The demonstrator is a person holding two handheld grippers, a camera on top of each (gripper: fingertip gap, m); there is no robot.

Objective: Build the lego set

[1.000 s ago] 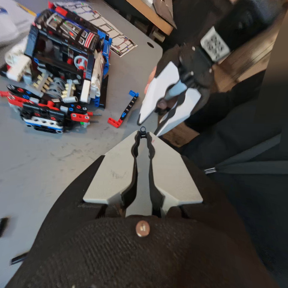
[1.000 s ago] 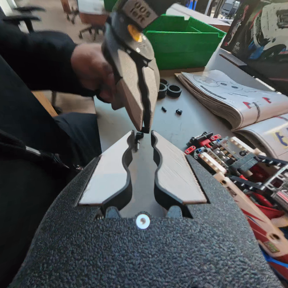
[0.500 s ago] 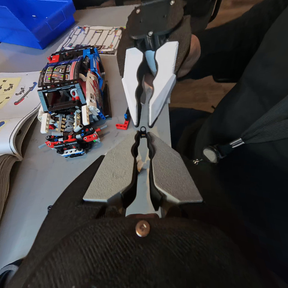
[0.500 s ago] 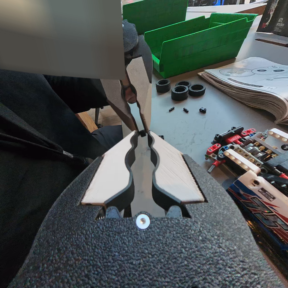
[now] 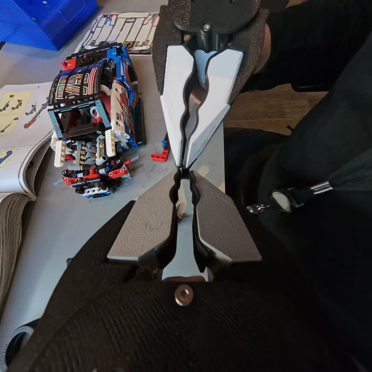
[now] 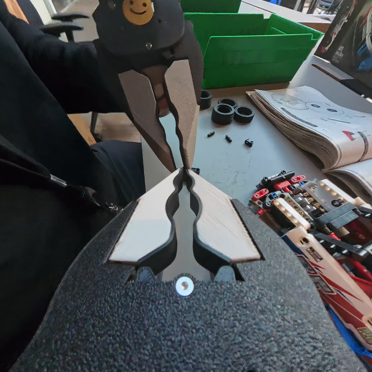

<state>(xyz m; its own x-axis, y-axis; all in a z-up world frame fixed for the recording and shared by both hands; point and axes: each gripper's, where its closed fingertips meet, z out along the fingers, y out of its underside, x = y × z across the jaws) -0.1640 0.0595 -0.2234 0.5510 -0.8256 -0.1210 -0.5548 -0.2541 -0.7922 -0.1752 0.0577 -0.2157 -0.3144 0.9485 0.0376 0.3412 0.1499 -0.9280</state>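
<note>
My left gripper is shut on a small black lego piece pinched at its tips. My right gripper comes down from above, jaws closed, and meets the left tip to tip on the same piece. In the right wrist view my right gripper is closed around the dark piece, and the left gripper reaches down to it. Both are held above the table's near edge. The partly built red, white and blue lego car lies on the grey table; it also shows in the right wrist view.
A red L-shaped beam lies beside the car. Black tyres, loose black pins and a small black connector lie on the table. An open instruction book, green bin, blue bin, sticker sheet. Left and right tips are no more than a few centimetres apart.
The right gripper has closed its jaws and come onto the black piece at the left gripper's tips. Both grippers swung round from a second ago; the left stayed shut.
</note>
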